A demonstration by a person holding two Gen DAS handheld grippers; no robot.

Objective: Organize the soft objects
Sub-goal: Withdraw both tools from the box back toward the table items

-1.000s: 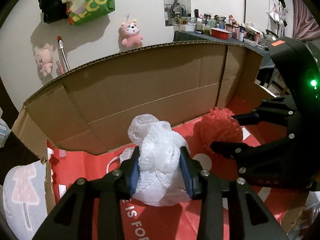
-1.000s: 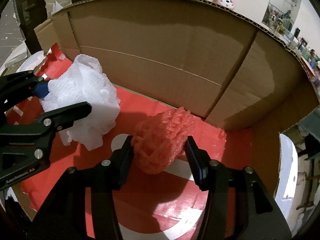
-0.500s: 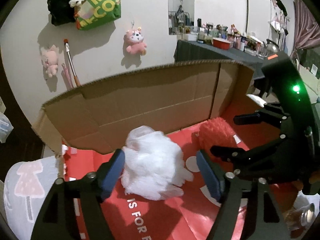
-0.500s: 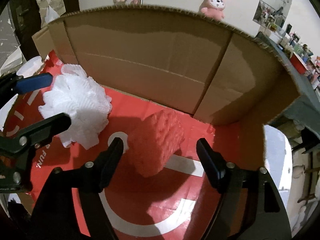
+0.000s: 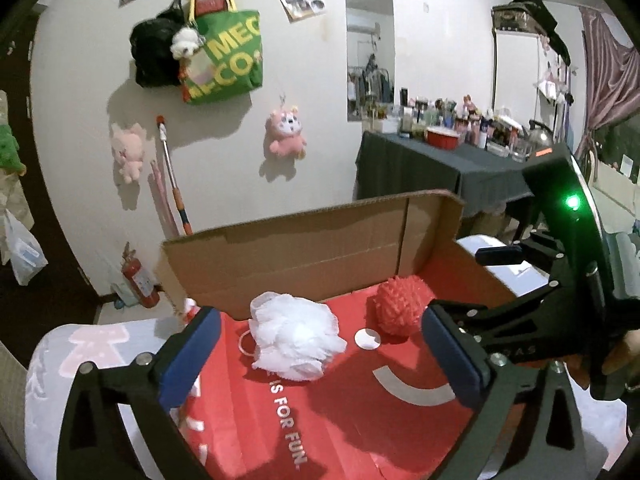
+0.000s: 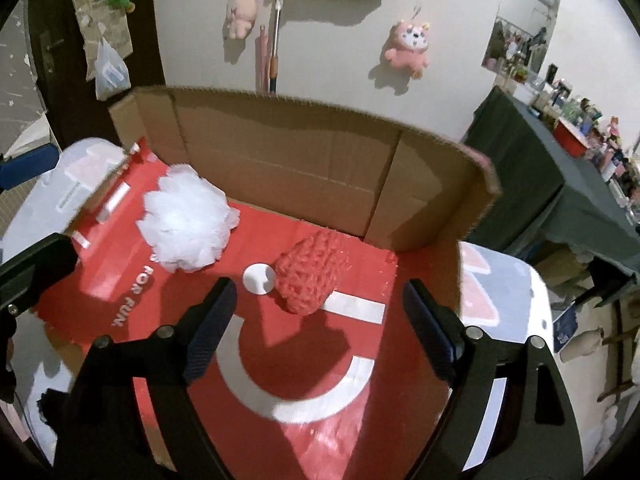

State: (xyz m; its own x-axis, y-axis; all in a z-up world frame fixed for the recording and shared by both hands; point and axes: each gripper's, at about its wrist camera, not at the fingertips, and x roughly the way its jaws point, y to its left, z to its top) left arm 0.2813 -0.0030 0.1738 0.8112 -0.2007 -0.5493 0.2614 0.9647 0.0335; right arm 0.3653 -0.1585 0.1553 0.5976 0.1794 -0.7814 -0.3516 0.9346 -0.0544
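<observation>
On the red floor of the cardboard box (image 6: 280,160) sit both soft things. White mesh pouf (image 6: 186,222) lies toward the left side, near the back wall; red knitted ball (image 6: 310,276) sits just right of it, close but apart, next to a white printed dot (image 6: 258,278). Same layout in the left wrist view: white pouf (image 5: 294,338), red ball (image 5: 400,310), small gap between them, both resting free on the box floor.

Left gripper (image 5: 320,364): jaws opening, standing very wide, blue pads clear on either side of the pouf, nothing touched or held. Right gripper (image 6: 318,328): jaws opening too, the red ball ahead of the gap, pads not pressing on it. From the left wrist view the right gripper (image 5: 516,300) shows at the right edge with a green light on its body, above the ball.

Progress, as a judgement: both items look placed and let go inside the box, so this pair reads as done. No other loose soft item shows in or beside the box. Pink plush toys (image 5: 286,134) hang on the wall behind; can't tell if they belong to the task. Probably left: pull both grippers clear, fetch anything further if there is more.
</observation>
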